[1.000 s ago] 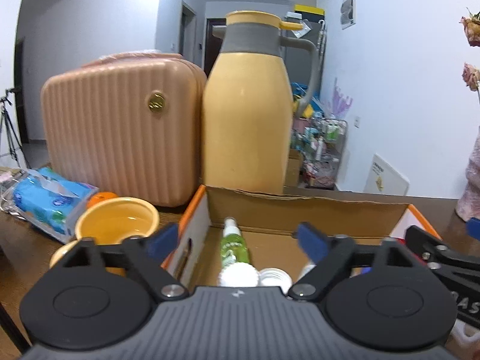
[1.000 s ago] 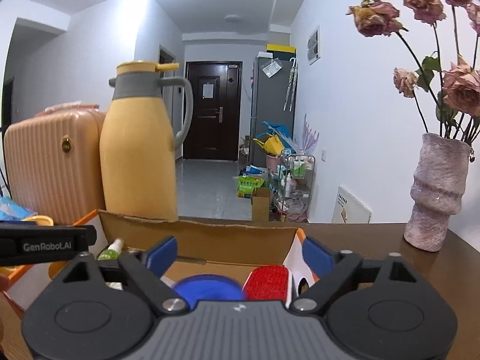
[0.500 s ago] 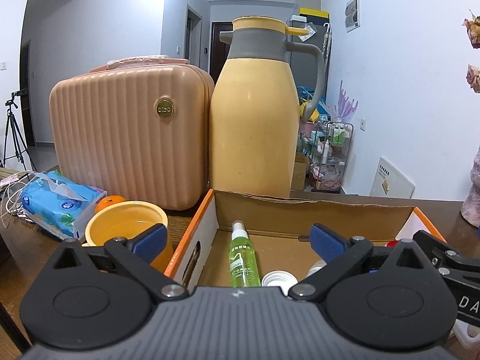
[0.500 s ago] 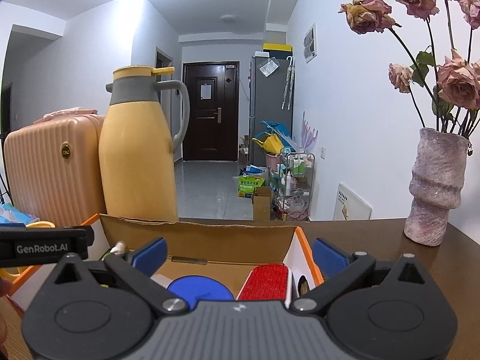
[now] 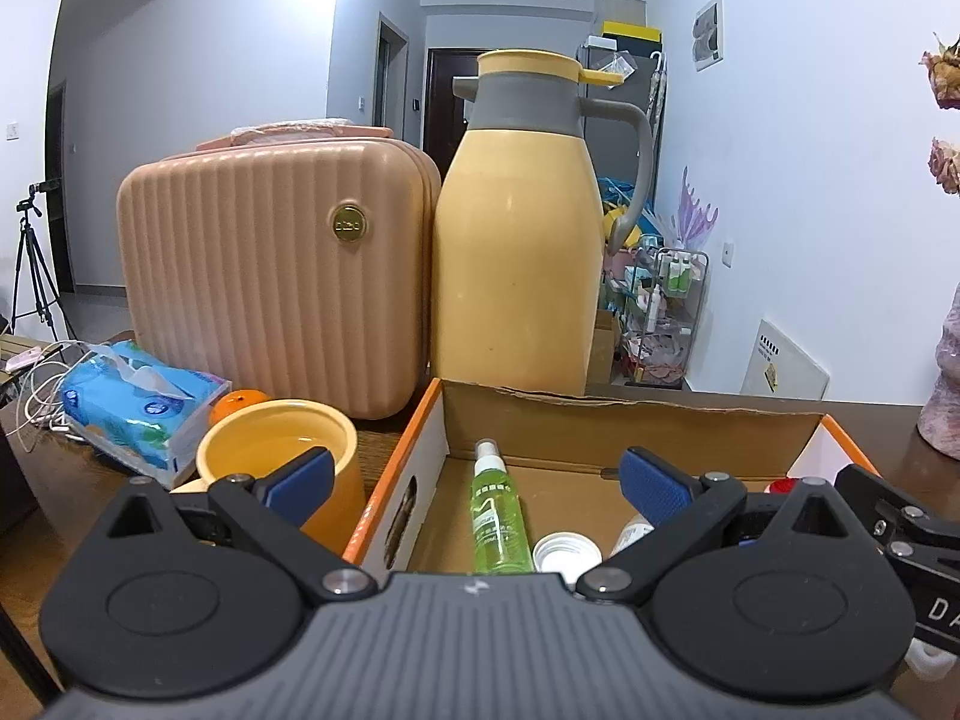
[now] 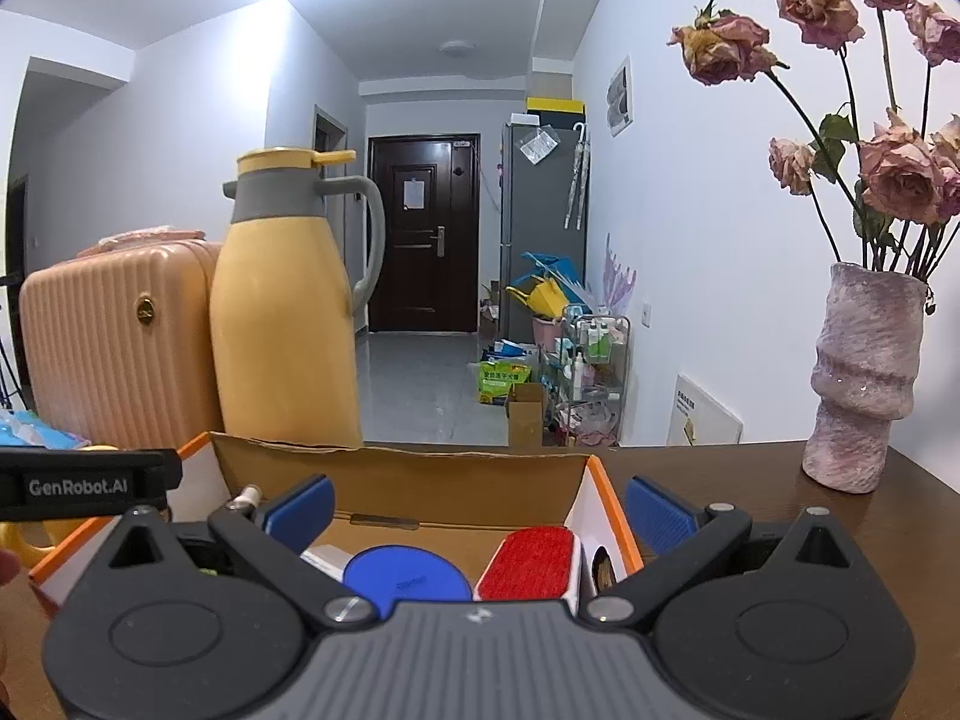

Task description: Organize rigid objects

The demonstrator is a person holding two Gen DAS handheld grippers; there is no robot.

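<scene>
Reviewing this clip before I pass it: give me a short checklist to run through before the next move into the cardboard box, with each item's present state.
1. Right gripper open and empty: ok; jaws wide after just opening, nothing between the pads.
2. Left gripper open and empty: ok; nothing between its pads.
3. Cardboard box open on top: ok; no flaps over it.
4. Green spray bottle settled in the box: ok; lying flat by the left wall.
5. Red brush and blue lid settled in the box: ok; side by side, the brush by the right wall.
6. Yellow mug outside the box, ready to grasp: cannot tell; the left finger hides part of it.
</scene>
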